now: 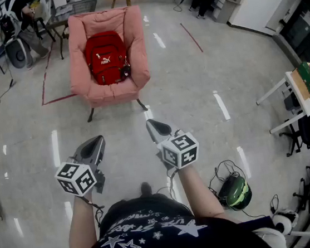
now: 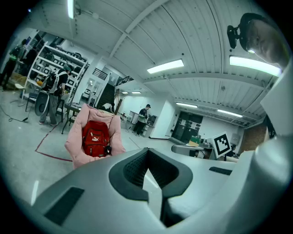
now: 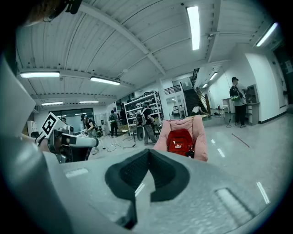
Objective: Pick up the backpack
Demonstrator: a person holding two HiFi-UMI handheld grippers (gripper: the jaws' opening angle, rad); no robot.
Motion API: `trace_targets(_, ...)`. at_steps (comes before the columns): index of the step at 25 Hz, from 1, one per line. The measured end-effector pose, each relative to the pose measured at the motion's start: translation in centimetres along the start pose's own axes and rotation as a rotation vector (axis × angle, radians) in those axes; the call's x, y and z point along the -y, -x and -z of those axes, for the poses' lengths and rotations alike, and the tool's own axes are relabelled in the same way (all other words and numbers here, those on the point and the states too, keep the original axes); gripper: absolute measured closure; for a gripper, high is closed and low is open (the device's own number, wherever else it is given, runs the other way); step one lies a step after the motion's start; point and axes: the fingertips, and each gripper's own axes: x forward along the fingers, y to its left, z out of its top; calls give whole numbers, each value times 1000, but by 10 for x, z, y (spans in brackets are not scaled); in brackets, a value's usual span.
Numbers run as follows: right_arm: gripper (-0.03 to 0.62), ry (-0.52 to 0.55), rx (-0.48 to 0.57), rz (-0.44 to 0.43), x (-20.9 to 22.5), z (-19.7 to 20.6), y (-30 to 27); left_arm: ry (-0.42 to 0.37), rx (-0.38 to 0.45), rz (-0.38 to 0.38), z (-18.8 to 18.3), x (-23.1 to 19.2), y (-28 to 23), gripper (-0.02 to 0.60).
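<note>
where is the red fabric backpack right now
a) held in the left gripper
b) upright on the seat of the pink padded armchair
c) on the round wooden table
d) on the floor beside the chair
b: the red fabric backpack stands upright on the seat of the pink padded armchair, with both grippers far from it.

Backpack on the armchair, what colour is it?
The backpack is red with a white logo; clearest in the head view.
</note>
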Motion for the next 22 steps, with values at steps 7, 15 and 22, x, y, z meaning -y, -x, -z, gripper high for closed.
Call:
trace_targets(7,594,10,-5,-21,-4,-3,-7,-30,-16,-8,-5,1,-5,574)
trace_targets(15,594,30,16,-89,10,-1,-15,-19,-32,-49,8,-5,-23,574)
trace_targets(22,594,41,-11,-85,44,10,-15,6,-18,-99,15,-6,-44,572)
